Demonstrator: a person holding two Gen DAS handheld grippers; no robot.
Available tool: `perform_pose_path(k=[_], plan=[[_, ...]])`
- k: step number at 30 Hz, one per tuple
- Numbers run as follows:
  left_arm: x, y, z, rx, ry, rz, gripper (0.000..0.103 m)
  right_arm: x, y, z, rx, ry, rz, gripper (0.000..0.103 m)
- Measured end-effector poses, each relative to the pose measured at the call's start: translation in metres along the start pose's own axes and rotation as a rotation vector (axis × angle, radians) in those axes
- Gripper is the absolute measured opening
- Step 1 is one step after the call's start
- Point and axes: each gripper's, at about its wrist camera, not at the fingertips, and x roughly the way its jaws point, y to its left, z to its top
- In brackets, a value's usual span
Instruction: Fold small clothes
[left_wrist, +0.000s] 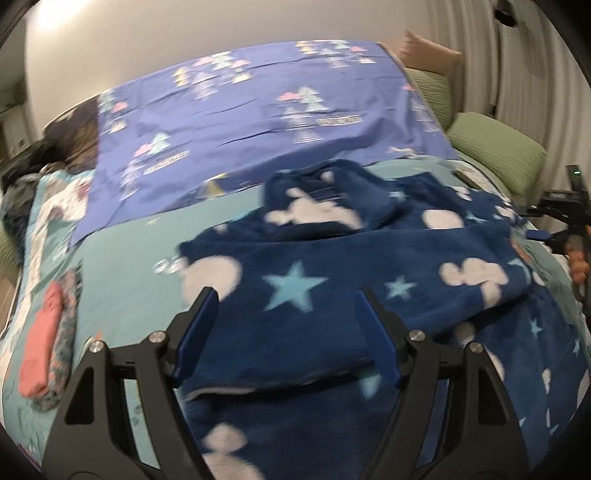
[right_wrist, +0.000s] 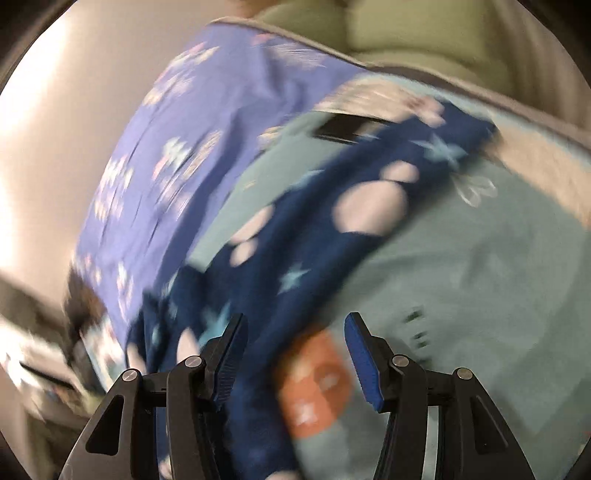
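Observation:
A navy fleece garment (left_wrist: 332, 295) with pale clouds and light blue stars lies rumpled on the teal quilt (left_wrist: 129, 266); part of it is doubled over at the back. My left gripper (left_wrist: 284, 291) hovers over its near edge, jaws wide apart, with the blue pads (left_wrist: 376, 332) clear of the cloth. In the blurred right wrist view the same fleece (right_wrist: 314, 229) runs diagonally from the lower left to the upper right. My right gripper (right_wrist: 295, 317) stands open above its lower part, with nothing pinched between the pads.
A purple sheet (left_wrist: 240, 122) with triangle prints covers the far half of the bed. Folded pink and floral clothes (left_wrist: 44, 350) lie at the left edge. Green cushions (left_wrist: 498, 155) stand at the back right. A hand (left_wrist: 578, 266) with black gear shows at the right edge.

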Motion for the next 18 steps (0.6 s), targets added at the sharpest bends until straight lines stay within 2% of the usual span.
perform_pose_path(k=[3,7,14,15,16,18], plan=[[0.008,-0.020,0.003,0.052,0.008,-0.038,0.076,0.009,-0.031,0.018,0.107,-0.026,0.027,0.055],[0.029,-0.035,0.002,0.096,0.063,-0.012,0.076,0.029,-0.051,0.039,0.180,-0.066,0.047,0.055],[0.059,-0.032,-0.011,0.060,0.158,-0.017,0.076,0.056,-0.068,0.076,0.244,-0.141,0.051,0.053],[0.060,-0.032,-0.012,0.054,0.161,-0.022,0.076,0.059,-0.069,0.079,0.238,-0.144,0.041,0.038],[0.061,-0.031,-0.012,0.049,0.163,-0.026,0.076,0.062,-0.072,0.082,0.230,-0.138,0.030,0.015],[0.060,-0.031,-0.012,0.044,0.162,-0.029,0.076,0.065,-0.077,0.085,0.239,-0.122,0.057,0.011]])
